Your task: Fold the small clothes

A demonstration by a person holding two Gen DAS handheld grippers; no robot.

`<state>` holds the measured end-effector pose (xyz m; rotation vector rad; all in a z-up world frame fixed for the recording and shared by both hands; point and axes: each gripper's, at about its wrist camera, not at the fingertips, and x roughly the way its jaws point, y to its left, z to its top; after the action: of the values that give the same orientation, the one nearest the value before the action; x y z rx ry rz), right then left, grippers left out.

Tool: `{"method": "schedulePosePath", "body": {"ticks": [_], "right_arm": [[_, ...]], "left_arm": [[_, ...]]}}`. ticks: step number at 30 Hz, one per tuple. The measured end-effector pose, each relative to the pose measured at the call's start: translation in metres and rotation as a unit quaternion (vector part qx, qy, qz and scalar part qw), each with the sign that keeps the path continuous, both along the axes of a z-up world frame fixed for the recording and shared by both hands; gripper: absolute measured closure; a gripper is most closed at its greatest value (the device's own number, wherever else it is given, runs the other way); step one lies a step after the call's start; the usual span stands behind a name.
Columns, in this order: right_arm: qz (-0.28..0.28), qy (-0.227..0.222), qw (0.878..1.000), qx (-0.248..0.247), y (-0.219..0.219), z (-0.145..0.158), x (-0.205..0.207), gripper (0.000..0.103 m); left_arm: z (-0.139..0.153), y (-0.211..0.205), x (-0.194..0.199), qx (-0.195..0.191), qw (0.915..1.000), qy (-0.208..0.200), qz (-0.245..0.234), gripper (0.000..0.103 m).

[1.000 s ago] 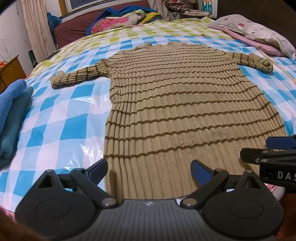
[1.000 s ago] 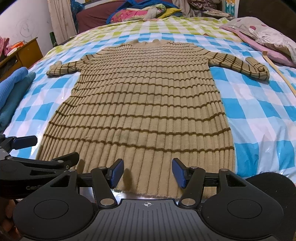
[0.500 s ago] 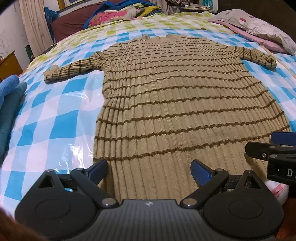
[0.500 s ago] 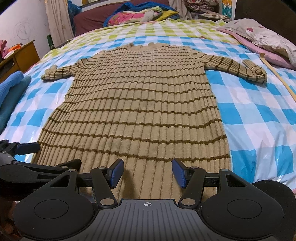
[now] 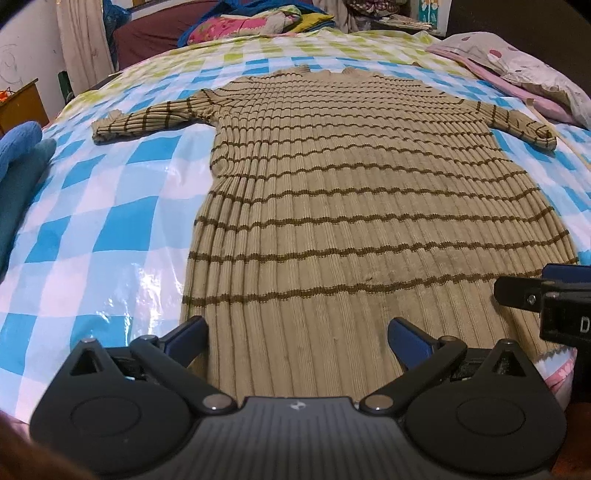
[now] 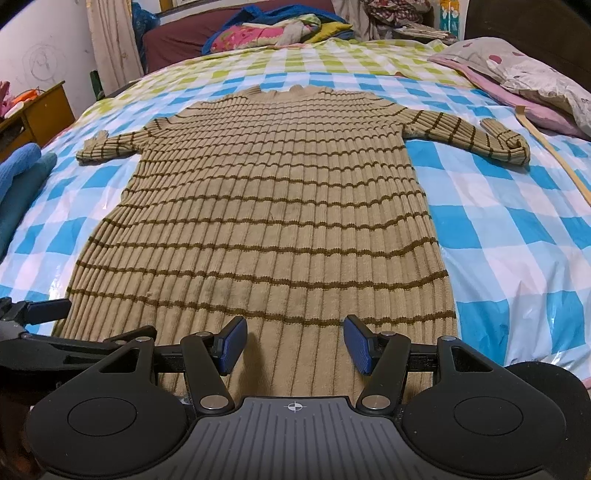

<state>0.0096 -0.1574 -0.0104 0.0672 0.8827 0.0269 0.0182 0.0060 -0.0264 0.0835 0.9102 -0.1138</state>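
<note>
A tan ribbed sweater with thin brown stripes (image 5: pixel 347 206) lies flat on the checked bed, collar far, hem near, both sleeves spread out; it also shows in the right wrist view (image 6: pixel 273 206). My left gripper (image 5: pixel 297 338) is open and empty, hovering over the hem's left part. My right gripper (image 6: pixel 295 345) is open and empty over the hem's right part. The right gripper shows at the right edge of the left wrist view (image 5: pixel 546 295). The left gripper shows at the left edge of the right wrist view (image 6: pixel 40 321).
The bed has a blue, white and green checked plastic cover (image 5: pixel 110 229). Folded blue clothes (image 5: pixel 18 155) lie at the left edge. Pillows (image 6: pixel 524 81) and a wooden stick (image 6: pixel 550 151) lie at the right. A pile of clothes (image 6: pixel 273 29) sits at the head.
Both grippers have moved slightly forward and to the left over the hem. Both stay open and the sweater has not moved.
</note>
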Motion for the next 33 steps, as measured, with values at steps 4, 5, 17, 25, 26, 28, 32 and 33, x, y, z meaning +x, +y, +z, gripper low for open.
{"method": "schedulePosePath", "body": {"ticks": [4,5,17,25,26,28,32,33], "right_arm": [[-0.001,-0.003,1.0,0.0,-0.001,0.001,0.0,0.045],[-0.001,-0.003,1.0,0.0,-0.001,0.001,0.0,0.045],[-0.007,-0.007,1.0,0.0,-0.005,0.0,0.0,0.045],[-0.006,-0.023,1.0,-0.019,-0.006,0.006,0.008,0.045],[-0.005,-0.026,0.999,-0.022,-0.005,0.007,0.009,0.045],[-0.002,-0.035,0.999,-0.031,-0.004,0.01,0.012,0.045],[0.003,-0.049,0.998,-0.041,-0.003,0.015,0.019,0.045],[0.004,-0.052,0.998,-0.043,-0.003,0.016,0.021,0.045]], "left_arm": [[-0.002,0.0,-0.002,-0.004,1.0,-0.007,0.001,0.0],[-0.002,0.001,-0.003,-0.006,0.9999,-0.008,0.002,0.0],[0.005,0.002,-0.004,-0.009,0.9998,-0.017,0.002,0.0],[0.028,0.004,-0.004,0.003,0.9972,-0.073,0.017,0.0],[0.03,0.004,-0.003,0.005,0.9968,-0.078,0.018,0.0],[0.034,0.003,0.001,0.008,0.9965,-0.081,0.017,0.0],[0.038,-0.002,0.009,0.016,0.9961,-0.085,0.014,0.0],[0.039,-0.003,0.012,0.018,0.996,-0.086,0.014,0.0]]}}
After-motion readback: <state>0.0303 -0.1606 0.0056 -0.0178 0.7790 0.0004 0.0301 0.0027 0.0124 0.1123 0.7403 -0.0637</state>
